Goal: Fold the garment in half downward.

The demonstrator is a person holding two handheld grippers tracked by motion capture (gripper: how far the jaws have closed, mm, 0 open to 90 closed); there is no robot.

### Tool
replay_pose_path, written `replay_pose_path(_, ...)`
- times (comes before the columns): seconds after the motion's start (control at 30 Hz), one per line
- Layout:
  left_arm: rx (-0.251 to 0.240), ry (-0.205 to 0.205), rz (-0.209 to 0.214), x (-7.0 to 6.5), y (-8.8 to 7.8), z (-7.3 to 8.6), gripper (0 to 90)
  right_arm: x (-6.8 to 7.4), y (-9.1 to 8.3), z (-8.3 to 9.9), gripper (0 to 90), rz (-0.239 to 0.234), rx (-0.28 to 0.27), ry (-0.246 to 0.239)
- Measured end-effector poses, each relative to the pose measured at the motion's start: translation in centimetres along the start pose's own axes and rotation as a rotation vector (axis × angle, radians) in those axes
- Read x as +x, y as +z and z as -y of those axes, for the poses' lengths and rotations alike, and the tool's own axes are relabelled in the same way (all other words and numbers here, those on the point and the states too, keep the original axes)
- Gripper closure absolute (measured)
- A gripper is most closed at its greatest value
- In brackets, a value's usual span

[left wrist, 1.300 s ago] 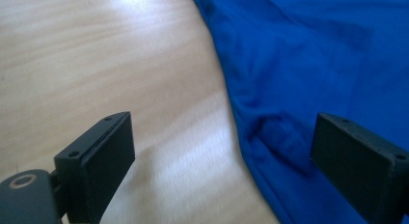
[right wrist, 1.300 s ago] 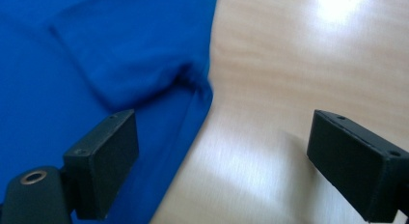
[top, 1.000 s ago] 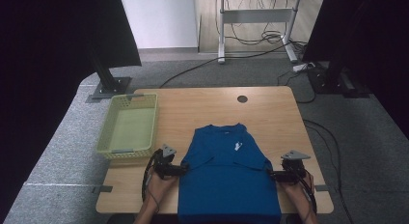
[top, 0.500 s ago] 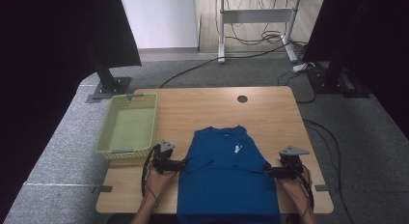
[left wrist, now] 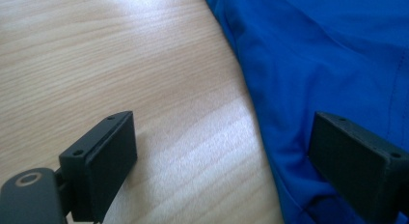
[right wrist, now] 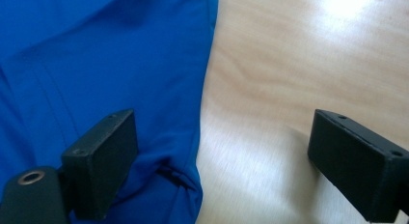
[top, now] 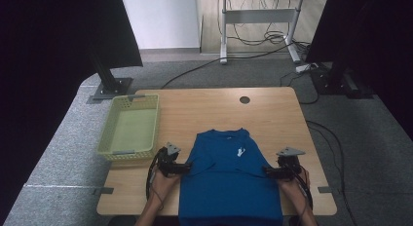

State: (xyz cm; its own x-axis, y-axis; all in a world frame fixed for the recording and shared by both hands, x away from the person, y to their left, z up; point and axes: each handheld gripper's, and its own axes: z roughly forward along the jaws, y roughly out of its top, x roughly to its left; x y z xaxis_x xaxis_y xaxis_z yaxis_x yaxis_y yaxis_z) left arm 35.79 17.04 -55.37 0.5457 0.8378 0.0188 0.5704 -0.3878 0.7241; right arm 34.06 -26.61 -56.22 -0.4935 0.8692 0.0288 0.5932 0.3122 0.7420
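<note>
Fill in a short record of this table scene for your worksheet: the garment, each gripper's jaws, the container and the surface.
garment: blue shirt, spread flat, its lower part hanging over the near edge
left gripper: jaws open, at the shirt's left edge, one jaw over wood, one over cloth
right gripper: jaws open, at the shirt's right edge
container: pale green basket, left of the shirt, nothing in it
surface: wooden table

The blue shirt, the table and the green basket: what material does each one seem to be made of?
Blue shirt: a smooth, thin knit fabric, probably synthetic; it shows soft folds, stitched seams and a slight sheen. Table: light wood or wood-look laminate, with visible grain and glossy light reflections. Green basket: apparently moulded plastic, pale green, with perforated lattice walls.
</note>
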Motion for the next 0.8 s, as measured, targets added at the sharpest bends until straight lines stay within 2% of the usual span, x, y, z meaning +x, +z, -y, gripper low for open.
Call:
replay_pose_path(0.03, 0.0, 0.0, 0.0, 0.0, 0.0, 0.0, 11.2, 0.5, -0.9, 0.7, 11.9, -0.011, 0.014, -0.007)
replay_pose_path(0.07, -0.007, 0.027, -0.026, 0.0, -0.1, -0.4, 11.2, 0.5, -0.9, 0.7, 11.9, -0.011, 0.014, -0.007)
replay_pose_path(0.13, -0.007, 0.027, -0.026, 0.0, -0.1, -0.4, 12.5, 0.7, -1.1, 0.5, 11.9, -0.012, 0.017, -0.022)
replay_pose_path(0.17, -0.021, 0.009, -0.017, 0.2, 0.4, -1.7, 12.5, 0.7, -1.1, 0.5, 12.3, -0.012, 0.017, -0.022)
replay_pose_path(0.2, -0.021, 0.009, -0.017, 0.2, 0.4, -1.7, 12.4, 0.7, -1.1, 0.5, 12.3, -0.012, 0.017, -0.022)
replay_pose_path(0.23, -0.021, 0.009, -0.017, 0.2, 0.4, -1.7, 12.4, 0.4, -0.6, -0.6, 12.0, 0.003, -0.023, -0.009)
replay_pose_path(0.27, -0.015, 0.014, -0.029, 0.1, 1.4, -2.4, 12.4, 0.4, -0.6, -0.6, 12.0, 0.003, -0.023, -0.009)
replay_pose_path(0.3, 0.004, 0.002, -0.033, 0.3, 2.2, -2.3, 12.4, -0.1, 0.5, -1.4, 11.7, 0.015, -0.023, -0.002)
replay_pose_path(0.33, -0.005, -0.016, -0.022, 0.4, 2.3, -2.1, 11.1, -0.2, 1.2, -1.5, 11.7, 0.016, -0.002, -0.005)
replay_pose_path(0.4, -0.017, -0.025, -0.023, 0.4, 2.1, -1.8, 11.3, -0.1, 1.4, -1.3, 11.8, 0.014, -0.003, -0.004)
replay_pose_path(0.57, -0.018, -0.027, -0.023, 0.3, 1.8, -1.4, 11.4, 0.1, 0.7, -0.7, 13.1, 0.009, -0.004, -0.004)
replay_pose_path(0.6, -0.017, -0.015, -0.012, -0.1, 1.0, -0.7, 11.4, 0.1, 0.7, -0.7, 13.1, 0.009, -0.004, -0.004)
replay_pose_path(0.63, -0.017, -0.015, -0.012, -0.1, 1.0, -0.7, 11.3, 0.1, 0.7, -0.7, 13.1, 0.009, -0.004, -0.004)
replay_pose_path(0.67, -0.01, 0.003, 0.009, -0.4, 0.1, 0.1, 11.3, 0.5, 0.1, -0.1, 13.7, -0.001, -0.005, -0.014)
replay_pose_path(0.7, -0.001, 0.007, 0.015, -0.4, -0.1, 0.1, 11.3, 1.1, -0.5, 0.5, 13.7, -0.013, -0.004, -0.022)
replay_pose_path(0.8, 0.002, 0.01, 0.014, -0.3, -0.2, 0.0, 11.3, 1.3, -0.7, 0.4, 13.9, -0.014, -0.001, -0.035)
